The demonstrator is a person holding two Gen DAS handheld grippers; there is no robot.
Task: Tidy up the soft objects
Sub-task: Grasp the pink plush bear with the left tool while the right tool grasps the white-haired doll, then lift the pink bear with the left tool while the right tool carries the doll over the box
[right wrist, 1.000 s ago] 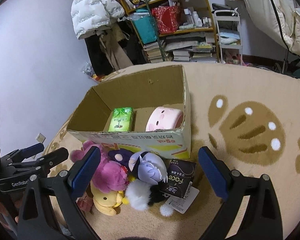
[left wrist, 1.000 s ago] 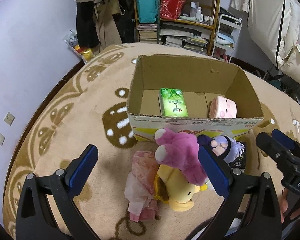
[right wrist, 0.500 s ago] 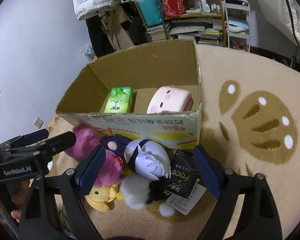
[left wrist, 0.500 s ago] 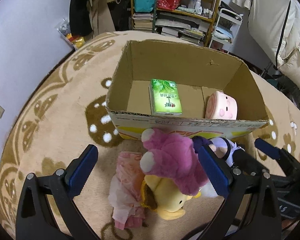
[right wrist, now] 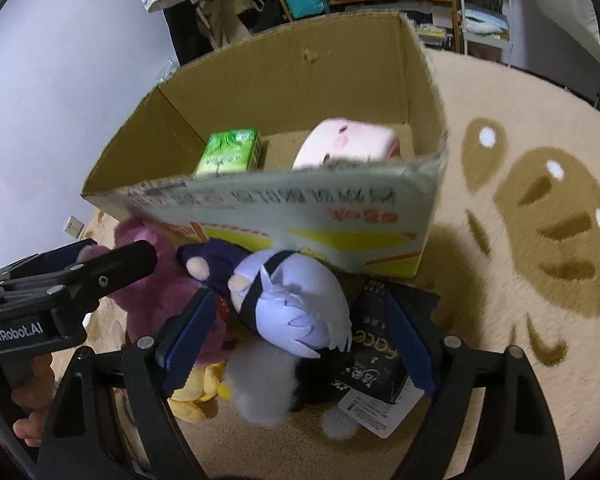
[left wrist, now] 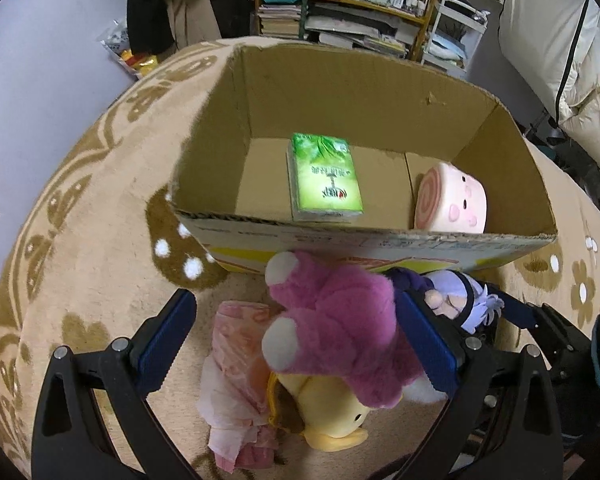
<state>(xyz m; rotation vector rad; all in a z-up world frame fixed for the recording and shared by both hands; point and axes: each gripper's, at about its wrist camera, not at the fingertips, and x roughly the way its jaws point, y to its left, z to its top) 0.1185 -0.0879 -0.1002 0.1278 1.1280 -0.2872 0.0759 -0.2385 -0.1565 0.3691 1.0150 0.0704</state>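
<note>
An open cardboard box (left wrist: 380, 240) (right wrist: 284, 216) stands on the rug and holds a green tissue pack (left wrist: 324, 178) (right wrist: 228, 152) and a pink face plush (left wrist: 452, 204) (right wrist: 348, 144). In front of it lies a pile: a magenta plush (left wrist: 340, 320) (right wrist: 156, 300), a yellow plush (left wrist: 324, 412) (right wrist: 196, 396), a pink wrapped pack (left wrist: 236, 364), and a lavender-haired doll (right wrist: 292, 312) (left wrist: 460, 300). My left gripper (left wrist: 296, 340) is open around the magenta plush. My right gripper (right wrist: 296, 336) is open around the doll.
A black Face tissue pack (right wrist: 376, 348) lies beside the doll. A cluttered shelf (left wrist: 360, 4) and hanging coats (left wrist: 172, 4) stand behind the box. A wall (left wrist: 32, 60) runs along the left of the patterned rug (left wrist: 80, 208).
Both grippers have moved forward and down toward the pile. The left one now straddles the magenta plush and the right one the doll. Both stay open.
</note>
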